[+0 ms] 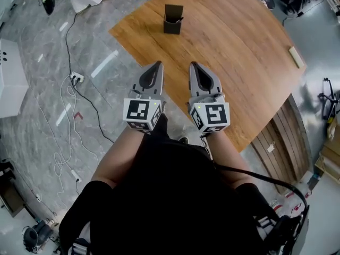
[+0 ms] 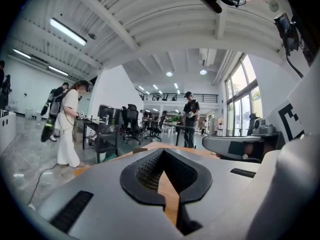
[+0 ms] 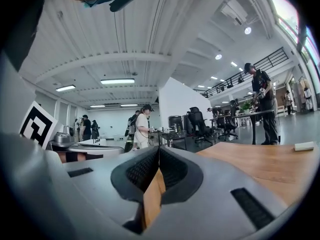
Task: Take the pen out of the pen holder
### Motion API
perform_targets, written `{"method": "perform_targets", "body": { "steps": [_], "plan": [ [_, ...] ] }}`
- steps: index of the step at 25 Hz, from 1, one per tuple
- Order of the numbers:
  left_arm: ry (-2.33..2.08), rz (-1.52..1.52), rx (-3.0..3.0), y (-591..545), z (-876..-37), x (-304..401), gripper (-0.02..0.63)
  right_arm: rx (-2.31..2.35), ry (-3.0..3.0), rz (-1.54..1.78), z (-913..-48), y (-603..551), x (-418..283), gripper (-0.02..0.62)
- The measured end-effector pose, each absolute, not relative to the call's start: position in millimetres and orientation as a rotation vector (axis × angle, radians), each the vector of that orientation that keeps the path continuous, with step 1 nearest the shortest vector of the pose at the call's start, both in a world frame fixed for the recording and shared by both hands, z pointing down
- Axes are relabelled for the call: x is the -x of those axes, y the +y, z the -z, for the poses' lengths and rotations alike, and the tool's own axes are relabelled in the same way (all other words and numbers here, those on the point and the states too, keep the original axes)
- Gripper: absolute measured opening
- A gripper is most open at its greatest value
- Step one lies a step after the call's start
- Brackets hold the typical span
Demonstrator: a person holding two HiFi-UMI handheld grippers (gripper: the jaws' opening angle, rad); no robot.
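A dark square pen holder (image 1: pixel 173 20) stands on the far part of the wooden table (image 1: pixel 239 62), with a dark pen (image 1: pixel 179 19) leaning in it. In the head view both grippers hover side by side over the table's near edge, well short of the holder. My left gripper (image 1: pixel 158 64) is shut with nothing between its jaws, and my right gripper (image 1: pixel 193 65) is the same. The left gripper view shows its tips (image 2: pixel 162 151) pressed together, and the right gripper view shows the same (image 3: pixel 158 149). Neither gripper view shows the holder clearly.
A small pale block (image 1: pixel 296 57) lies near the table's right edge. Cables and a power strip (image 1: pixel 77 78) run over the floor at the left, beside a white cabinet (image 1: pixel 10 78). People (image 2: pixel 67 124) and office chairs (image 2: pixel 131 121) stand farther off in the room.
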State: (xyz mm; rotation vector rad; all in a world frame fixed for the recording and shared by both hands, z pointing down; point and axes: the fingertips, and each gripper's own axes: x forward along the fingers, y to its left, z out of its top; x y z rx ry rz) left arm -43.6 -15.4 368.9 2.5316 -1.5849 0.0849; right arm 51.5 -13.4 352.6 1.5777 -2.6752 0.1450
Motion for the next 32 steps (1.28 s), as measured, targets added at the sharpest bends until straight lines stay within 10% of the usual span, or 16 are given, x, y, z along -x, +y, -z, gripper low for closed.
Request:
{"method": "perform_targets", "body": {
  "steps": [32],
  "plan": [
    [-1.387, -0.282, -2.459, -270.9, -507.2, 51.6, 0.000, -1.507, -2.404, -0.627, -526.9, -290.8, -28.8, 0.071]
  ]
}}
